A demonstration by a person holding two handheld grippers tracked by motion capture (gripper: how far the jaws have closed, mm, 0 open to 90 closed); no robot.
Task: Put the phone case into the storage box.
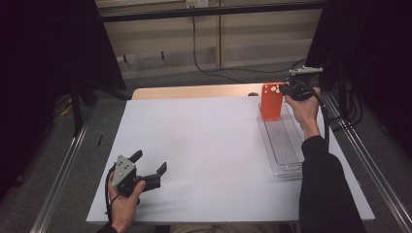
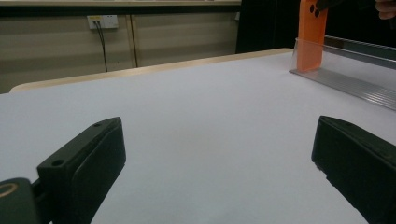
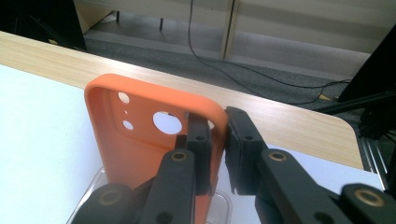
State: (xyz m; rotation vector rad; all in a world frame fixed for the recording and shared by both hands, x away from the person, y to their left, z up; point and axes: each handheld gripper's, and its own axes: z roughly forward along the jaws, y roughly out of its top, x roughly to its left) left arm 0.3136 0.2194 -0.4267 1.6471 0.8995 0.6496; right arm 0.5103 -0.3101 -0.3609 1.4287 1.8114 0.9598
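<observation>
On the wooden table (image 1: 194, 91) lies a big white sheet (image 1: 209, 155), covering nearly all of the top; bare wood shows only along the far edge. Grey floor (image 1: 243, 77) and a black cable (image 1: 214, 73) behind it, wall socket (image 2: 102, 21) in the left gripper view.

Next down: clear plastic tray (image 1: 284, 145), long and narrow, lying at the right side of the sheet, running front to back beside the person's right forearm.

Orange phone case (image 1: 271, 101) stands upright at the tray's far end, lower edge inside the tray, camera cutouts at the top. In the right gripper view its open inner side faces the camera.

Right gripper (image 1: 293, 90), held in the right hand (image 1: 305, 108), is clamped narrow on the case's top right rim: one jaw inside the shell, the other outside, wall pinched between them (image 3: 219, 135).

Left gripper (image 1: 148, 167), in the left hand (image 1: 125, 201), rests low at the sheet's near left corner, well apart from the tray, jaws spread wide with nothing between them, only white sheet.
</observation>
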